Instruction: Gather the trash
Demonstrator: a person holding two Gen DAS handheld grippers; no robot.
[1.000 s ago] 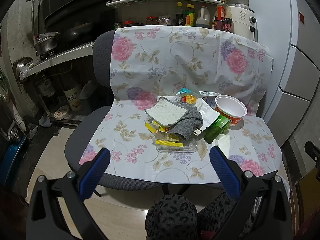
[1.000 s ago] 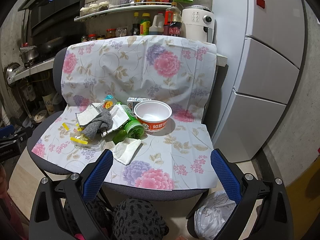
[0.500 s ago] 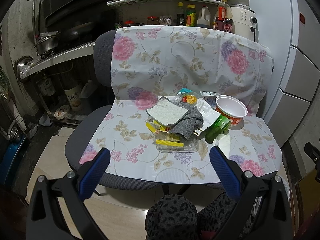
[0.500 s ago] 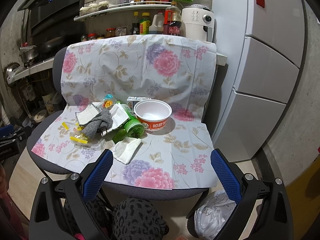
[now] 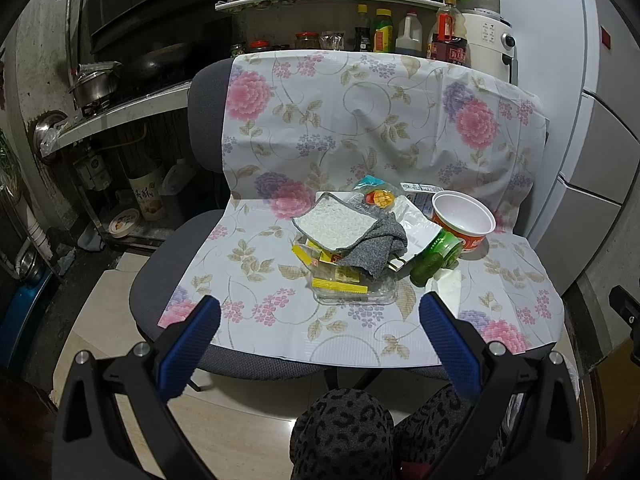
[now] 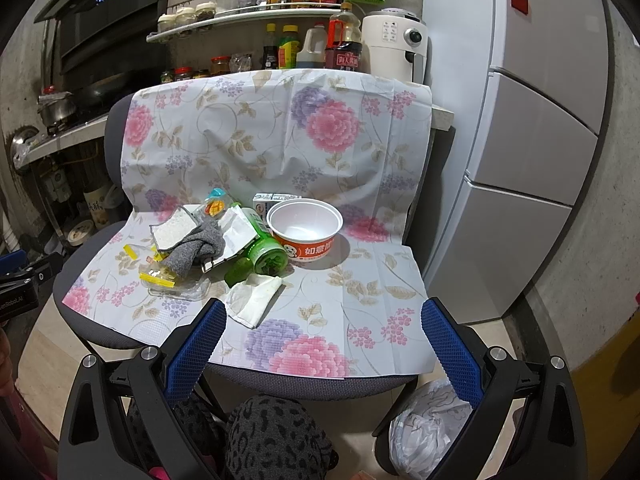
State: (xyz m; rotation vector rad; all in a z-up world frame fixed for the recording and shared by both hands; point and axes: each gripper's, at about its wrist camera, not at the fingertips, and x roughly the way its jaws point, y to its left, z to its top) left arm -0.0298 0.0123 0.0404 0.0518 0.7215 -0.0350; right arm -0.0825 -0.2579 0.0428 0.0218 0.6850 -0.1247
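Note:
A pile of trash lies on a chair covered by a floral sheet (image 5: 352,128) (image 6: 360,292): a red and white paper bowl (image 5: 464,218) (image 6: 306,230), a green bottle on its side (image 5: 436,254) (image 6: 264,252), a grey cloth (image 5: 372,246) (image 6: 192,248), a clear tray with yellow wrappers (image 5: 346,286) (image 6: 168,280), and a crumpled white tissue (image 6: 254,298) (image 5: 448,284). My left gripper (image 5: 320,326) is open, short of the chair's front edge, with nothing between its fingers. My right gripper (image 6: 322,324) is open too, hovering in front of the seat.
A bin lined with a white bag (image 6: 430,432) stands on the floor at the lower right. A grey fridge (image 6: 528,152) rises to the right. Shelves with bottles (image 6: 312,48) are behind the chair. A person's patterned knees (image 5: 348,432) are below the grippers.

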